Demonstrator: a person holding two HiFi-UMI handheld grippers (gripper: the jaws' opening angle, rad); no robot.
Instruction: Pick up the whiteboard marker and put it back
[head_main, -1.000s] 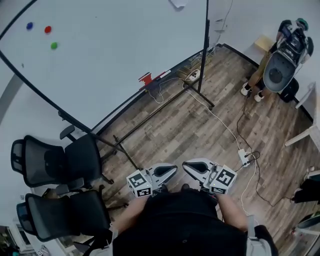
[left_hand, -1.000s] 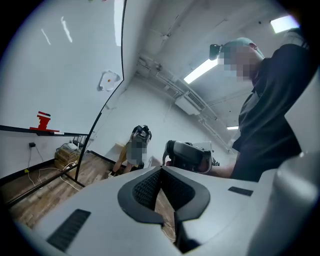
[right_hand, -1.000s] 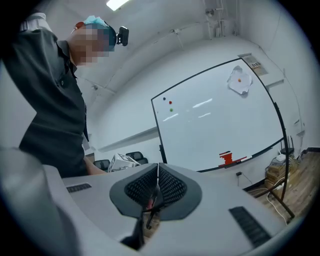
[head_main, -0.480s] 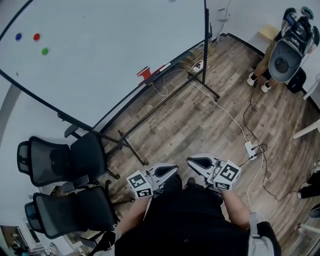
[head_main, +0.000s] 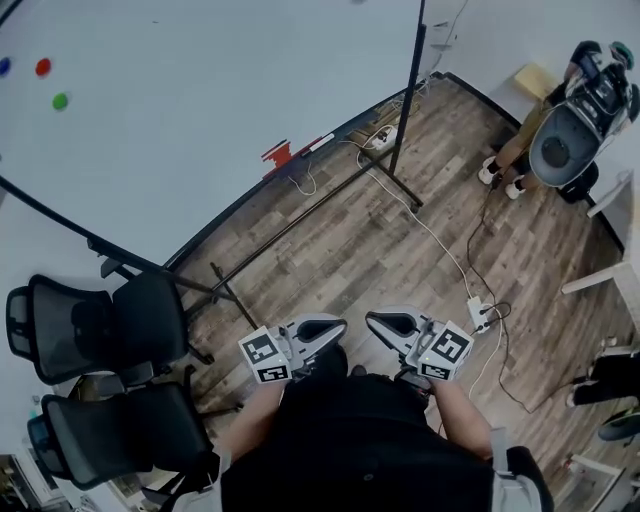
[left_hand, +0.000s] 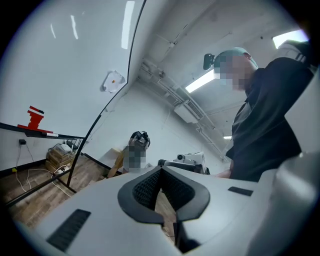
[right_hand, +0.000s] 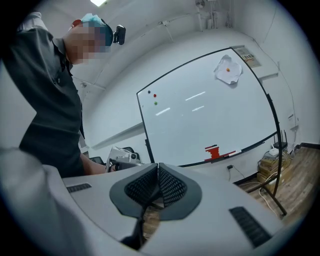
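Note:
The whiteboard marker (head_main: 318, 143) lies on the tray of the big whiteboard (head_main: 200, 110), just right of a red eraser (head_main: 277, 153). It is far from both grippers. In the left gripper view the marker (left_hand: 56, 134) shows on the tray, right of the eraser (left_hand: 34, 118). The right gripper view has the marker (right_hand: 234, 152) beside the eraser (right_hand: 213, 151). My left gripper (head_main: 336, 325) and right gripper (head_main: 372, 320) hang side by side close to my body, over the wooden floor. Both are shut with nothing between the pads (left_hand: 150, 186), (right_hand: 169, 186).
Two black office chairs (head_main: 105, 330) stand at the left. The whiteboard's black stand legs (head_main: 300, 215) run across the floor, with cables and a power strip (head_main: 480, 310) to the right. Another person (head_main: 520, 140) stands at the far right by a machine (head_main: 570, 140).
The head view has swung, so the whiteboard and its tray sit further left in the picture. Both grippers stay shut and close to my body.

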